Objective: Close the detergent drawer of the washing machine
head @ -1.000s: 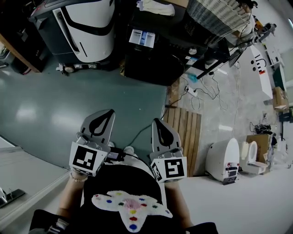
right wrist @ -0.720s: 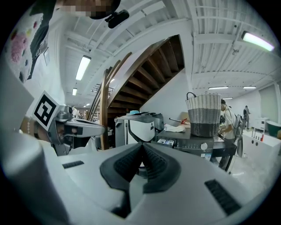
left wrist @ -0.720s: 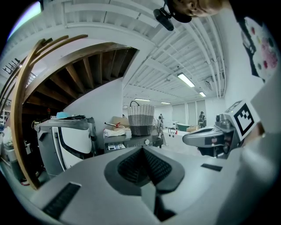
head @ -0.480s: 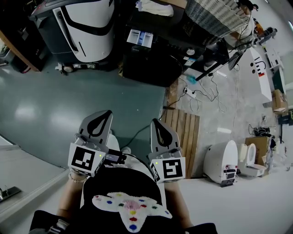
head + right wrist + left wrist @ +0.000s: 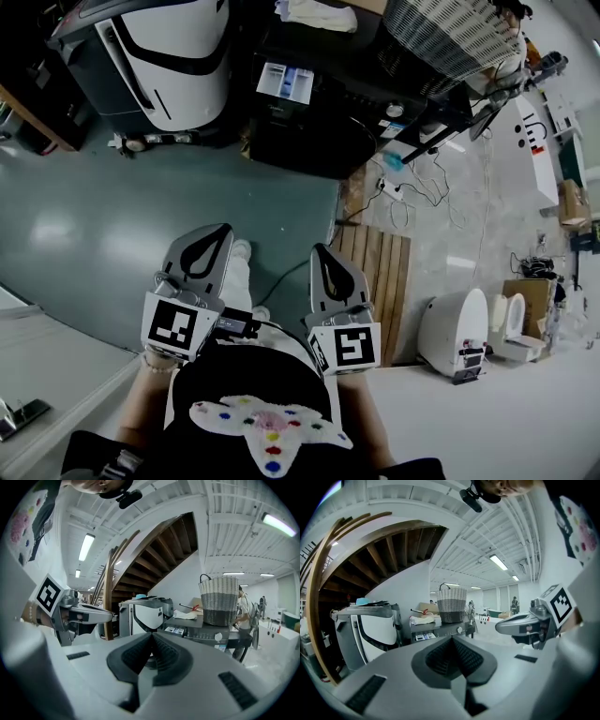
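Observation:
The black washing machine (image 5: 319,122) stands at the far side of the floor. Its detergent drawer (image 5: 289,81) sticks out of the front, white with blue compartments. My left gripper (image 5: 221,231) and right gripper (image 5: 320,249) are held side by side near my body, well short of the machine, both shut with nothing between the pads. In the left gripper view the drawer (image 5: 423,637) shows small beyond the closed tips (image 5: 452,641). In the right gripper view the drawer (image 5: 174,630) sits just beyond the closed tips (image 5: 151,639).
A white and grey appliance (image 5: 169,47) stands left of the washer. A wicker basket (image 5: 441,33) and cloths (image 5: 314,13) sit on top of it. A wooden pallet (image 5: 380,272) and cables (image 5: 412,187) lie to the right. My shoe (image 5: 240,251) is on the green floor.
Both grippers stay shut and side by side while the view shifts a little toward the washer. A shoe has stepped forward beside the left gripper.

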The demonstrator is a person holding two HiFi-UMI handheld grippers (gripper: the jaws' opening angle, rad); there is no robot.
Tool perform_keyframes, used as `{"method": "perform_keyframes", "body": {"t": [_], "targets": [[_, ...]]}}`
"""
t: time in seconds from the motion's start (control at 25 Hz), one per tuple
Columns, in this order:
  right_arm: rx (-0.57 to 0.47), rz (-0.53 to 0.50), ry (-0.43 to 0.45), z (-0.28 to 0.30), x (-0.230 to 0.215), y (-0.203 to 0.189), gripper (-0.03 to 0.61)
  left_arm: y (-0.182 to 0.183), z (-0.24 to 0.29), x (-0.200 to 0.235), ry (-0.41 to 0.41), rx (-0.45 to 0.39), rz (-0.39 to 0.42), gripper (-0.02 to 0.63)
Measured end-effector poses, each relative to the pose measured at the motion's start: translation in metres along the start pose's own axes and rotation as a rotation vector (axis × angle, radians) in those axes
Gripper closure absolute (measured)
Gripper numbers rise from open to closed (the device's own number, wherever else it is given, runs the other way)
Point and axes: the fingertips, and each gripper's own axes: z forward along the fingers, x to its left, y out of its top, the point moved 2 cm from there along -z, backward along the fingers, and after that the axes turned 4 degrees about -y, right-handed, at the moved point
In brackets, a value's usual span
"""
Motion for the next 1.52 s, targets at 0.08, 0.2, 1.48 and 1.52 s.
{"method": "perform_keyframes", "body": {"t": [0.08, 0.2, 1.48, 1.52], "targets": [[-0.002, -0.006, 0.000, 0.015, -0.004, 0.001, 0.575, 0.000, 0.013, 0.012, -0.004, 0.000, 0.000, 0.603], [0.003, -0.019, 0.003, 0.042, -0.010, 0.005, 0.575, 0.009, 0.034, 0.031, -0.019, -0.021, 0.008, 0.603], [0.081, 0.000, -0.133, 0.263, -0.057, 0.047, 0.575, 0.033, 0.200, 0.204, -0.171, -0.001, 0.018, 0.603], [0.080, 0.001, -0.135, 0.265, -0.057, 0.047, 0.575, 0.034, 0.200, 0.205, -0.173, -0.002, 0.018, 0.603]]}}
